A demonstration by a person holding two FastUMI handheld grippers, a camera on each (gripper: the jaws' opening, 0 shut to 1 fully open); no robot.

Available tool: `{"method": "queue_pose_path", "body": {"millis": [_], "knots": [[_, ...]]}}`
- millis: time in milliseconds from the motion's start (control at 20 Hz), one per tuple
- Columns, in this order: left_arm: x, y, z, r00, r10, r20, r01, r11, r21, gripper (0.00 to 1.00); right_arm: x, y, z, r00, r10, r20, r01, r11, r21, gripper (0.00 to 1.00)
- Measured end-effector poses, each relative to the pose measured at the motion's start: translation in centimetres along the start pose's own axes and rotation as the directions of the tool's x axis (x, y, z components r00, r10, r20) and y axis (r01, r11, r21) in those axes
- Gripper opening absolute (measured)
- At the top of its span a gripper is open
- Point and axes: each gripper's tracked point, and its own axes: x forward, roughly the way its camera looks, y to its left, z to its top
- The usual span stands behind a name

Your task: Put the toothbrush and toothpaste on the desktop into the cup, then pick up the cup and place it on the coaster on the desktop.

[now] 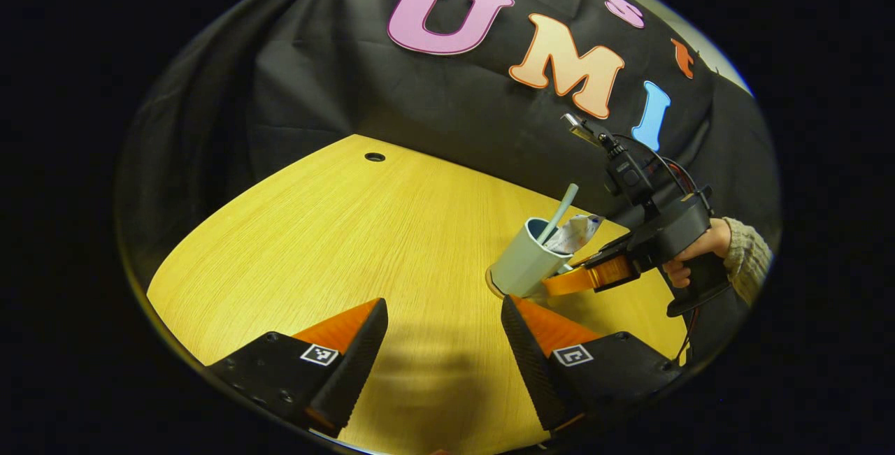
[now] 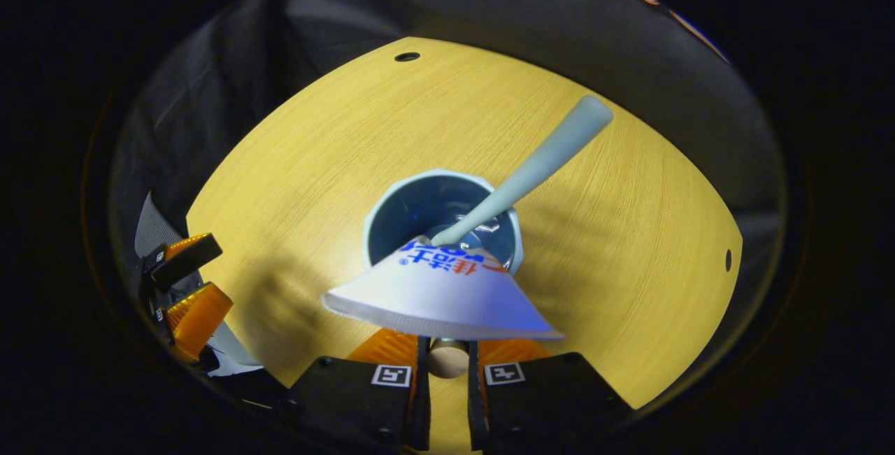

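My right gripper (image 1: 568,280) is closed around the pale blue-grey faceted plastic cup (image 1: 521,263), which stands on the yellow wooden desktop (image 1: 335,231), holding the pale handled toothbrush (image 2: 524,172) and white crimped toothpaste tube (image 2: 440,294), both leaning far-right. My left gripper (image 1: 444,343), jaws wide and empty, sits just near-left of it. The round tan coaster (image 2: 447,358) seems directly beneath.

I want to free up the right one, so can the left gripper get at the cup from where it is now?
Probably yes. The left gripper is open, with bare desktop between it and the cup. The right gripper grips the cup's far side, so the near wall looks free.
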Motion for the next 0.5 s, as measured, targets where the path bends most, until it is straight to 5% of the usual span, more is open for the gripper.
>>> {"method": "queue_pose_path", "body": {"millis": [300, 500], "knots": [[0.0, -0.5, 0.2, 1.000, 0.001, 0.000, -0.001, 1.000, 0.004, 0.94, -0.8, -0.2, -0.4, 1.000, 0.017, 0.005, -0.017, 1.000, 0.004, 0.25], [-0.3, -1.7, 0.2, 1.000, -0.012, 0.002, 0.012, 1.000, 0.019, 0.95, -2.4, -0.9, 0.0, 0.998, 0.034, 0.059, -0.036, 0.999, 0.031, 0.38]]}}
